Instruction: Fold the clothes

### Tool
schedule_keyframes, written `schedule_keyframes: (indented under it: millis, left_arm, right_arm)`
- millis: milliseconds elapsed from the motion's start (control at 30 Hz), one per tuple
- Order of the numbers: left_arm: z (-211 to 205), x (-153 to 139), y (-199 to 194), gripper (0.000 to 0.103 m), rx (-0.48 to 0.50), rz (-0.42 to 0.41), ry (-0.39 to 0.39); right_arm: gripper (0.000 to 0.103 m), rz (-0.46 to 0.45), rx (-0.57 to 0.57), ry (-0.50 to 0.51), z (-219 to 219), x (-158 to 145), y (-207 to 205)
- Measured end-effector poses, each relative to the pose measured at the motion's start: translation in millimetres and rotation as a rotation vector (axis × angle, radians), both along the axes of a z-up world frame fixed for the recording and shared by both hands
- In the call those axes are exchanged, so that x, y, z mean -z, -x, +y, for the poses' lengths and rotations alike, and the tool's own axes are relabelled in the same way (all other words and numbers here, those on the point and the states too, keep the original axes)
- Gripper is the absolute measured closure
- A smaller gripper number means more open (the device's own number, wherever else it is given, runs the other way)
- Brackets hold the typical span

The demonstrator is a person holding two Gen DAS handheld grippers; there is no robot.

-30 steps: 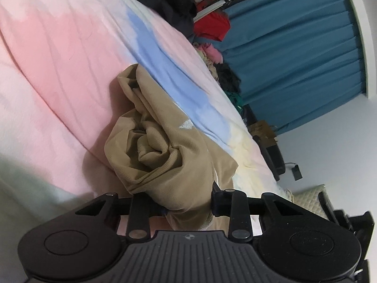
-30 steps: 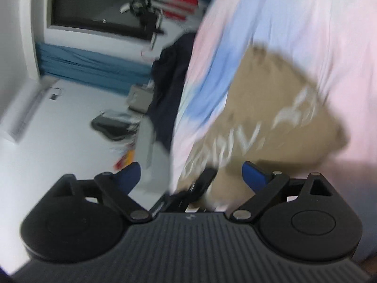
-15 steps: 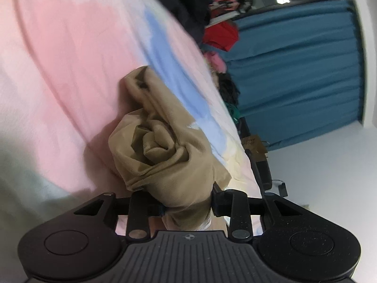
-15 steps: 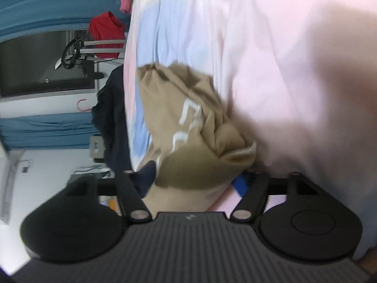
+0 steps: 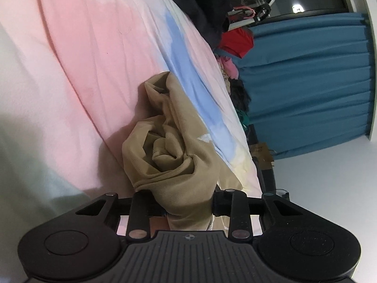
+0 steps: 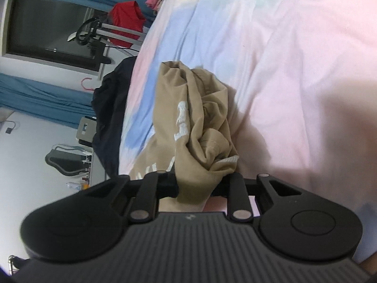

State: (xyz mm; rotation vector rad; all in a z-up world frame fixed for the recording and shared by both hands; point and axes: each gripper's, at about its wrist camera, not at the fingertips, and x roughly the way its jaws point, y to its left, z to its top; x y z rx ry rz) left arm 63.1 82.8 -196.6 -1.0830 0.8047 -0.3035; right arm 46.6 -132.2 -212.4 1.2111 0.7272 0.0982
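A tan garment with white lettering [image 5: 174,155] hangs bunched over a pastel bedsheet [image 5: 77,54]. My left gripper [image 5: 188,206] is shut on a thick wad of its fabric, which hides the fingertips. In the right wrist view the same tan garment [image 6: 198,127] is twisted and crumpled, and my right gripper [image 6: 196,187] is shut on another bunch of it. The cloth is held up off the bedsheet [image 6: 294,70] between the two grippers.
A dark garment [image 5: 207,7] lies at the bed's far edge and also shows in the right wrist view [image 6: 110,113]. A red garment [image 5: 238,40] hangs on a rack by blue curtains [image 5: 306,82]. More clothes [image 5: 232,80] pile beside the bed.
My right gripper came in from open and closed on the tan garment. The left gripper kept its hold and the cloth shifted slightly over the bed.
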Motion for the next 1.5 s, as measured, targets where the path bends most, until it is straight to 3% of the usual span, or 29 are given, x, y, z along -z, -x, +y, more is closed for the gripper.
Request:
schedule_keyframes:
  millis: [100,233,433,633,800,967,1133,1267,1333,1433,1500]
  left_arm:
    - [4,-18,13,0.072,-0.004,0.021,0.069]
    - [-4,-61,36,0.073,0.029,-0.001,0.039]
    - [-32,-116,46,0.072,0.170,0.120,-0.004]
    - [-93,-140,-2,0.073,0.262,0.146,-0.070]
    - [-177,-154,-59,0.073,0.315,0.114,-0.149]
    - [-282,-157,-143,0.073,0.402,0.078,-0.179]
    - [-383,-165,-229,0.073,0.493,-0.084,-0.159]
    - [-449,-163,-271,0.073,0.521,-0.293,-0.251]
    - [-472,-144,-284,0.072,0.527,-0.331,-0.283]
    - [-486,-102,-289,0.072,0.582,-0.312,-0.334]
    - [-472,-74,-271,0.072,0.624,-0.317,-0.385]
  right_arm:
    - [0.080,-0.028,-0.002,-0.045,-6,-14,9]
    - [0.080,-0.047,-0.029,-0.101,-12,-39,37]
    - [0.080,-0.047,-0.070,-0.039,-38,-95,76]
    - [0.080,-0.039,-0.007,0.014,-80,-117,67]
    - [0.080,-0.021,0.111,0.045,-138,-112,25]
    - [0.081,0.000,0.253,0.114,-211,-107,-43]
    - [0.081,-0.051,0.401,0.231,-282,-121,-110]
    - [0.081,-0.140,0.482,0.354,-318,-115,-148]
    - [0.081,-0.132,0.498,0.400,-325,-94,-161]
    - [0.081,-0.096,0.506,0.408,-328,-52,-169]
    - [0.081,-0.082,0.488,0.422,-321,-28,-164]
